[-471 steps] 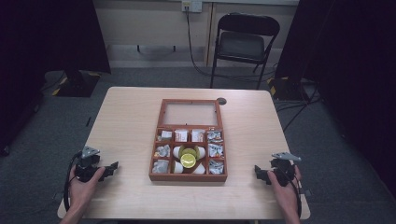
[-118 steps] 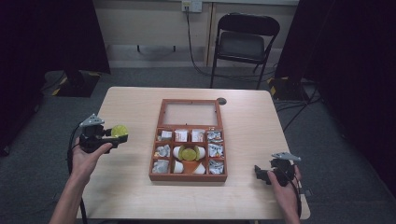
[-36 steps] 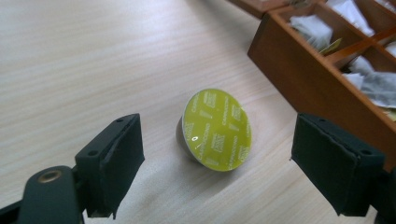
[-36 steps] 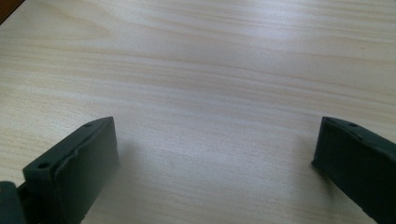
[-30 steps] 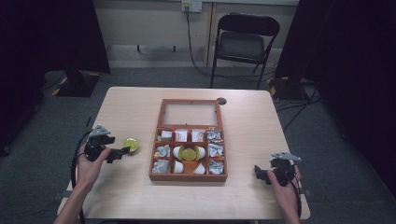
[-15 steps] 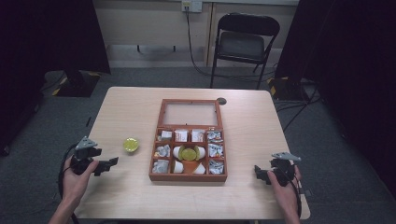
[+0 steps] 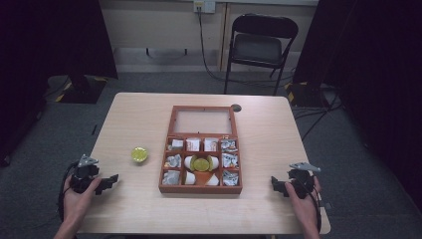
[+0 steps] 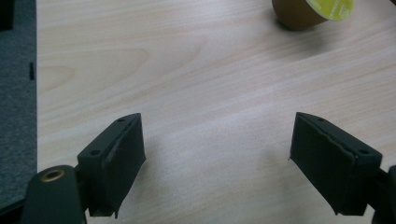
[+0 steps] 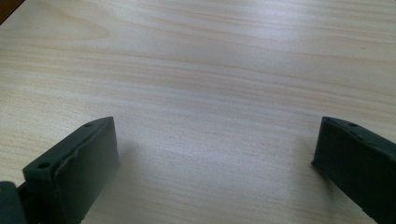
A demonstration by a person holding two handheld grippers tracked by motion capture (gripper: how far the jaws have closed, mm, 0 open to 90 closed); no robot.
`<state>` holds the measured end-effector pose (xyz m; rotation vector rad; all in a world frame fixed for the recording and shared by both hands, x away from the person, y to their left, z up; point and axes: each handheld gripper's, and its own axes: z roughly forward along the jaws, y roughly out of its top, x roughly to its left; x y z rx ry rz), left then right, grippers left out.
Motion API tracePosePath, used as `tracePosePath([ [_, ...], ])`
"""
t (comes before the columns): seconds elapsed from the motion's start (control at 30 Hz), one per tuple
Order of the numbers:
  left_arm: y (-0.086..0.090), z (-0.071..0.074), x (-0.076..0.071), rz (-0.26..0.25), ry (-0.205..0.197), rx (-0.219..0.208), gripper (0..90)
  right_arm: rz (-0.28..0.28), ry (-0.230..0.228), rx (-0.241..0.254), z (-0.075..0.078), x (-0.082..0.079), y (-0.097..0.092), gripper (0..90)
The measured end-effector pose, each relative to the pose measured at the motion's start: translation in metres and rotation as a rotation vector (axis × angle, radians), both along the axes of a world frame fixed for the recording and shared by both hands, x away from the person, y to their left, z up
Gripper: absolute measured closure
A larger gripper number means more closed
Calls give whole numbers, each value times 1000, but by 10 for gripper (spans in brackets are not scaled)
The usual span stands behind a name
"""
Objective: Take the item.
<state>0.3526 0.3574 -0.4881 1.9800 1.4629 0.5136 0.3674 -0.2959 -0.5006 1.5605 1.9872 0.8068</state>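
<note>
The left gripper point(image 7: 110, 181) is resting spread and empty near the yellow-lidded capsule point(image 7: 139, 154) lying beside the wooden box point(image 7: 201, 189); the right gripper point(image 7: 275, 183) is likewise sitting spread.

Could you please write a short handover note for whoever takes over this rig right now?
Left gripper: open, holding nothing, near the table's front left edge.
Right gripper: open, holding nothing, near the front right edge.
Yellow-lidded pod: on the table, left of the wooden box, apart from the left gripper.
Box: open, lid up; a second yellow pod in the middle compartment, white pods and packets around it.
Done: one pod out of the box, released on the table.
Left: probably taking out more items; the yellow pod in the box looks like the next candidate.
</note>
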Motion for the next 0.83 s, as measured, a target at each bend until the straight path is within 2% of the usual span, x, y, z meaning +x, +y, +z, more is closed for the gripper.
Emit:
tracePosePath([
  [0.03, -1, -1, 0, 0, -9, 7, 176, 0, 0, 0, 0, 0, 0, 0],
  [0.07, -2, -3, -1, 0, -6, 6, 175, 0, 0, 0, 0, 0, 0, 0],
  [0.13, -5, -6, -1, -8, 8, 36, 161, 0, 0, 0, 0, 0, 0, 0],
  [0.23, -8, -9, -2, -14, -22, 23, 156, 0, -1, 0, 0, 0, 0, 0],
  [0.3, -9, -10, -3, -13, -29, 24, 158, 0, 0, 0, 0, 0, 0, 0],
  [0.4, -8, -15, -6, -19, -73, 3, 141, -1, -1, 0, 0, 0, 0, 0],
  [0.47, -9, -16, -6, -18, -86, 4, 122, -2, -1, -1, 0, 0, 0, 0],
  [0.6, -13, -16, -6, 15, -80, 10, 95, -4, 0, -1, 0, 0, 0, 0],
  [0.83, -15, -17, -5, 25, -75, 13, 62, -2, -1, -1, 0, 0, 0, 0],
])
